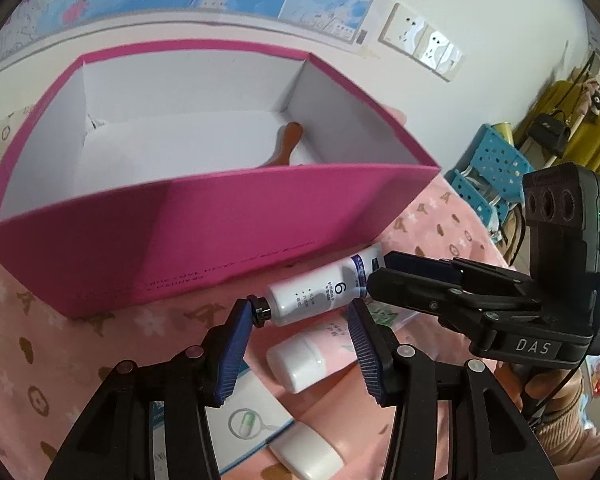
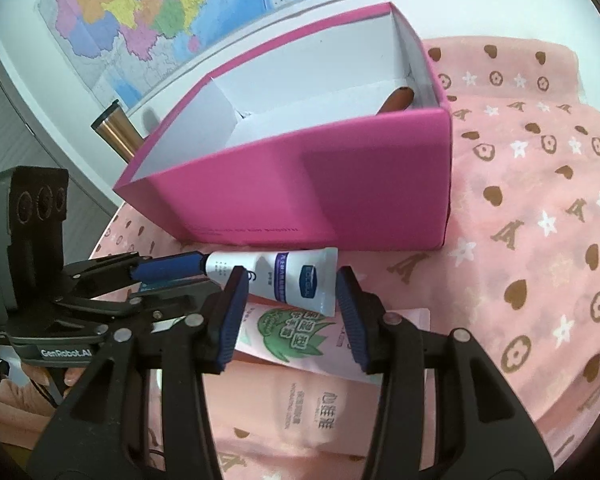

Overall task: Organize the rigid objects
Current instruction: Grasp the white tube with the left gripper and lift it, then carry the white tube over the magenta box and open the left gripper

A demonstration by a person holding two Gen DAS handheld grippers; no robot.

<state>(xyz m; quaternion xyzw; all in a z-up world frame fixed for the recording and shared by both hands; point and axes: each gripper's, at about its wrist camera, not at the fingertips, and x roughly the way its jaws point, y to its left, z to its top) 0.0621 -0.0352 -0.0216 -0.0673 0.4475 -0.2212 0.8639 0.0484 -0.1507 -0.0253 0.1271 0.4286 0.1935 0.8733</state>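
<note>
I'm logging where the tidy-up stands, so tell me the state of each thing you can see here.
box: open, upright, no lid on.
wooden handle: lying inside the box.
white tube: capped, outside the box, in front of it.
right gripper: shut on the white tube's flat end.
left gripper: cap against one pad; grip unclear.
pink tube: capped, lying on the cloth.

pink blanket (image 2: 540, 208) with brown hearts, flowers and white stars covers the whole surface (can't tell what's under it). a magenta box (image 1: 236, 236) sits on it, and in front lie a small white tube (image 1: 320, 292), a pink tube (image 2: 300, 332) and a flat medicine carton (image 1: 252, 416).
</note>
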